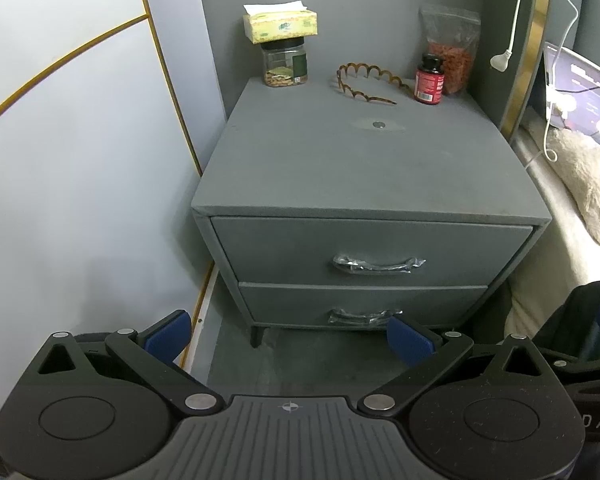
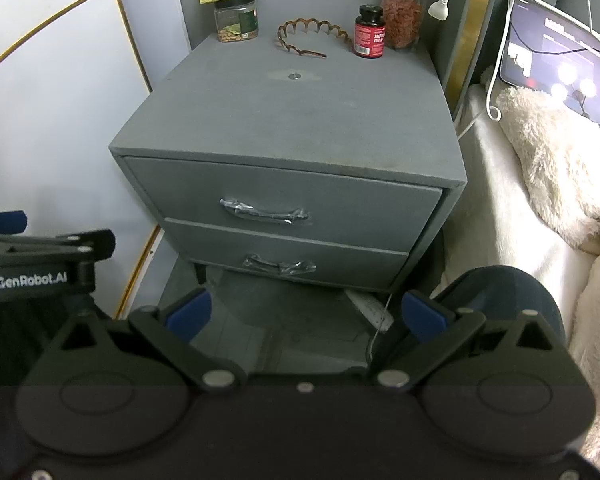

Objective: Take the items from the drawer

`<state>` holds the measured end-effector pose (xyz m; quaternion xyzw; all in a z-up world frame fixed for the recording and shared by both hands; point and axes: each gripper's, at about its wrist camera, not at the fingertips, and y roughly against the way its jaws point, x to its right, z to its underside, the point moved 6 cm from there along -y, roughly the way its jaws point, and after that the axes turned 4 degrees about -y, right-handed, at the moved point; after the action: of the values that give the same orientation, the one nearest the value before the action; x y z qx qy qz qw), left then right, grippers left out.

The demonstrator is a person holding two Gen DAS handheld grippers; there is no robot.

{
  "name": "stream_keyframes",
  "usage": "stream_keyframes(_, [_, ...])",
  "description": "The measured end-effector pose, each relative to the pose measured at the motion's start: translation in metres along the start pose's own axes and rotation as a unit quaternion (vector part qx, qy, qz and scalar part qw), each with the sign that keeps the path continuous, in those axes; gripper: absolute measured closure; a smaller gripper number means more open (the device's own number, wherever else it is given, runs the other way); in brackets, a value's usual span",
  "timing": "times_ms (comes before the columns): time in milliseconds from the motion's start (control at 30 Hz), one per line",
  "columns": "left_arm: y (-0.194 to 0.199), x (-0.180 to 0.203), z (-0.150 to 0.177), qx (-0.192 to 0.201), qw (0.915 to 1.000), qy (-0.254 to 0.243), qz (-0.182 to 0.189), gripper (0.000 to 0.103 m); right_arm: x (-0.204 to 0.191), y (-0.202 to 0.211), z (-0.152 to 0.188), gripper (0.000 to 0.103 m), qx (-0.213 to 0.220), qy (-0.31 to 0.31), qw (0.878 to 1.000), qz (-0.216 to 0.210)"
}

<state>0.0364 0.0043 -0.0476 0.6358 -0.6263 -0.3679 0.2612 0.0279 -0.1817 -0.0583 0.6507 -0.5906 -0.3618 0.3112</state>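
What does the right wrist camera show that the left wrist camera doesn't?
Only the right wrist view shows the white paper-like item on the floor under the nightstand. Only the left wrist view shows more of the gold-trimmed wall panel. Both show the nightstand with both drawers shut, top handle, jar, headband, red bottle, and both grippers open, left gripper, right gripper.

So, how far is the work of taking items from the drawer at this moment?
Nothing looks done yet. Both the top drawer and the bottom drawer of the nightstand are shut, their handles untouched. The left gripper and right gripper are open, empty, and short of the drawer fronts. Left: grasp a handle, pull a drawer open, and lift out its contents, which are hidden for now.
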Motion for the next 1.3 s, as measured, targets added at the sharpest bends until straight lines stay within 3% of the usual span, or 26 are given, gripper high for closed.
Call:
stream_keyframes(867, [0.006,-0.001,-0.004,0.003,1.0,0.003,-0.001,0.0,0.015,0.0,-0.005,0.0,-0.003,-0.007,1.0,-0.007])
stream_keyframes(967, [0.007,-0.001,-0.005,0.004,1.0,0.002,-0.002,0.0,-0.003,0.0,0.003,0.0,0.001,0.0,1.0,0.001])
stream_keyframes(1300, [0.007,0.0,-0.004,0.004,1.0,0.002,-0.002,0.0,0.0,-0.002,0.002,0.0,0.0,-0.001,1.0,-0.003])
